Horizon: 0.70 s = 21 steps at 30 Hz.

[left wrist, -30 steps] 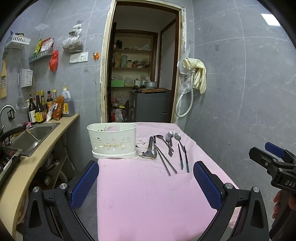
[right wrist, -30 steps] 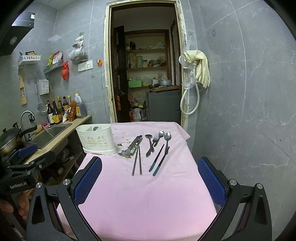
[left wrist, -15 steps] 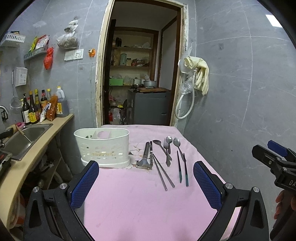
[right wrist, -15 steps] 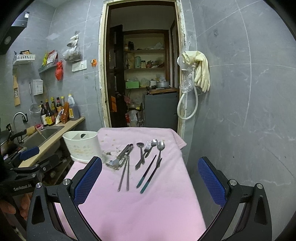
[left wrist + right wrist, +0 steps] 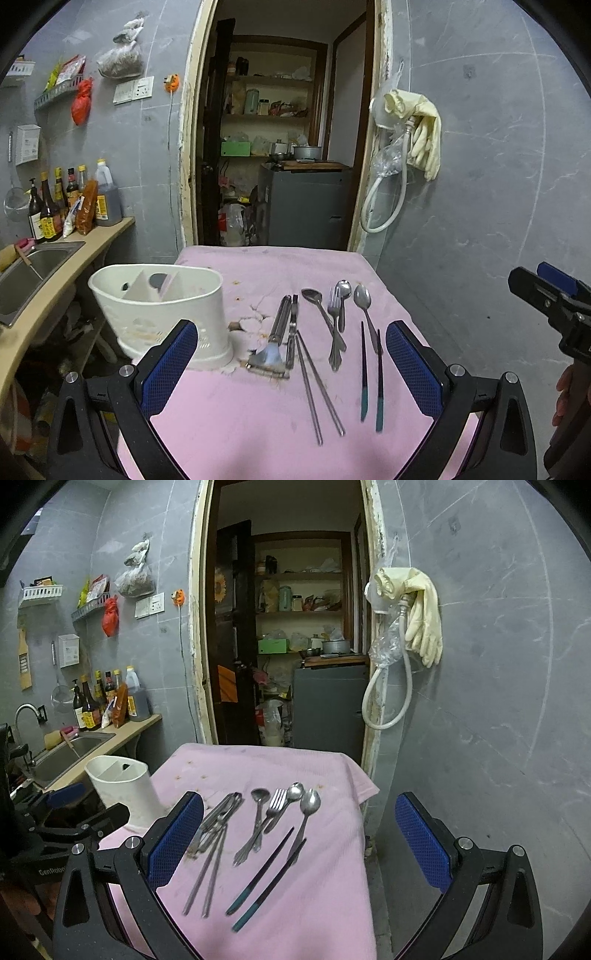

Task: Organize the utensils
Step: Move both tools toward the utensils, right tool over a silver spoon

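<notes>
Utensils lie in a row on a pink cloth [image 5: 258, 424]: a metal peeler [image 5: 275, 341], steel chopsticks [image 5: 319, 387], a ladle-like spoon [image 5: 319, 306], a fork [image 5: 334, 332], two spoons [image 5: 364, 301] and dark teal-tipped chopsticks [image 5: 371, 376]. A white divided utensil holder [image 5: 162, 314] stands at the cloth's left. My left gripper [image 5: 290, 354] hovers open above the near side of the row, holding nothing. In the right wrist view the same row shows: the fork [image 5: 271, 814] and the dark chopsticks [image 5: 267, 875]. My right gripper [image 5: 299, 834] is open and empty over them.
A counter with a sink [image 5: 33, 266] and sauce bottles [image 5: 55, 206] runs along the left. An open doorway [image 5: 280, 147] leads to a pantry behind the table. A hose and rubber gloves [image 5: 417, 136] hang on the right wall, close to the table's right edge.
Both grippers have moved forward and down toward the utensil row, which now looks larger and nearer. Both stay open and nothing on the cloth has moved.
</notes>
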Each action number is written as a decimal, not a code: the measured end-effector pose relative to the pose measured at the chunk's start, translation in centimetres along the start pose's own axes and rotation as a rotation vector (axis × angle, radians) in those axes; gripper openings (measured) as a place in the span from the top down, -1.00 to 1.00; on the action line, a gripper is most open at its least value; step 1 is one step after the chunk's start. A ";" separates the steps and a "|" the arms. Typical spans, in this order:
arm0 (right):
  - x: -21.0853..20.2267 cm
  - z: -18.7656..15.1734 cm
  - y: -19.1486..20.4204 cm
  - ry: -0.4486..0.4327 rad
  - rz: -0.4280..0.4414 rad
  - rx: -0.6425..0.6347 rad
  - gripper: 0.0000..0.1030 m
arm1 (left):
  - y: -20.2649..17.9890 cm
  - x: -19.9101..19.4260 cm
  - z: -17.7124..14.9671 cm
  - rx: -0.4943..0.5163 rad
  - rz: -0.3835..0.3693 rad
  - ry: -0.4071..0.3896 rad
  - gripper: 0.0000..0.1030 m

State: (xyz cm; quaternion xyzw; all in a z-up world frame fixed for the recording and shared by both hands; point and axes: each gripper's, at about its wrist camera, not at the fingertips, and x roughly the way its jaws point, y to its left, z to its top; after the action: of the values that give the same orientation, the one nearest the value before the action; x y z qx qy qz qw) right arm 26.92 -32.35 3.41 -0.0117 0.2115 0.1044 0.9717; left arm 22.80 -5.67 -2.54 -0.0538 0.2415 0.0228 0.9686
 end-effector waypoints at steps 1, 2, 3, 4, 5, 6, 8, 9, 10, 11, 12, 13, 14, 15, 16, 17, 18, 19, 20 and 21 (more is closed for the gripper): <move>0.8 0.1 -0.2 0.003 0.005 0.000 -0.98 | -0.2 0.6 0.1 0.002 0.002 0.002 -1.00; 1.8 0.3 -0.5 0.007 0.011 -0.002 -0.98 | -0.5 1.4 0.3 0.005 0.004 0.004 -1.00; 2.8 0.4 -0.9 0.011 0.017 -0.004 -0.98 | -0.9 2.2 0.6 0.009 0.007 0.008 -1.00; 3.5 0.4 -1.1 0.015 0.022 -0.005 -0.98 | -1.1 2.9 0.8 0.013 0.009 0.011 -1.00; 4.5 0.5 -1.5 0.021 0.028 -0.006 -0.98 | -1.3 3.5 0.9 0.015 0.010 0.013 -1.00; 5.4 0.5 -1.8 0.026 0.035 -0.007 -0.98 | -1.6 4.4 1.0 0.020 0.011 0.017 -1.00; 6.9 0.6 -2.3 0.032 0.045 -0.010 -0.98 | -2.0 5.7 1.2 0.026 0.015 0.026 -0.99; 7.8 0.6 -2.6 0.036 0.048 -0.012 -0.98 | -2.2 6.4 1.3 0.028 0.016 0.030 -0.99; 8.6 0.6 -2.9 0.041 0.052 -0.011 -0.98 | -2.4 7.3 1.4 0.029 0.016 0.035 -1.00; 9.3 0.5 -3.0 0.046 0.057 -0.009 -0.98 | -2.7 8.0 1.4 0.031 0.017 0.041 -1.00; 10.2 0.5 -3.2 0.051 0.063 -0.007 -0.98 | -2.8 8.7 1.4 0.032 0.018 0.049 -0.99; 10.8 0.3 -3.5 0.056 0.068 -0.005 -0.98 | -2.9 9.5 1.5 0.032 0.021 0.059 -0.99; 11.7 0.2 -3.6 0.061 0.075 -0.004 -0.98 | -3.0 10.2 1.5 0.032 0.020 0.066 -0.99; 12.5 0.1 -3.8 0.068 0.082 -0.003 -0.98 | -3.1 10.9 1.5 0.032 0.019 0.075 -0.99; 13.3 0.0 -4.0 0.075 0.090 -0.001 -0.98 | -3.2 11.7 1.5 0.031 0.018 0.085 -0.99; 14.2 -0.2 -4.2 0.084 0.104 0.001 -0.98 | -3.2 12.2 1.5 0.030 0.017 0.091 -0.99; 15.2 -0.3 -4.4 0.093 0.119 0.002 -0.98 | -3.3 13.0 1.5 0.030 0.015 0.099 -0.97; 15.9 -0.5 -4.5 0.101 0.126 0.001 -0.98 | -3.3 13.7 1.5 0.030 0.017 0.106 -0.97; 16.7 -0.7 -4.6 0.108 0.129 -0.001 -0.98 | -3.2 14.2 1.5 0.029 0.016 0.111 -0.94; 17.3 -0.9 -4.7 0.114 0.133 -0.002 -0.98 | -3.2 14.8 1.5 0.024 0.010 0.118 -0.92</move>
State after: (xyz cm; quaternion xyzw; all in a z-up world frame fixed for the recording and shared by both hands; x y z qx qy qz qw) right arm 42.94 -33.55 -4.67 -0.0048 0.2667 0.1679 0.9490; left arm 36.82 -8.35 -7.87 -0.0423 0.2988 0.0215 0.9531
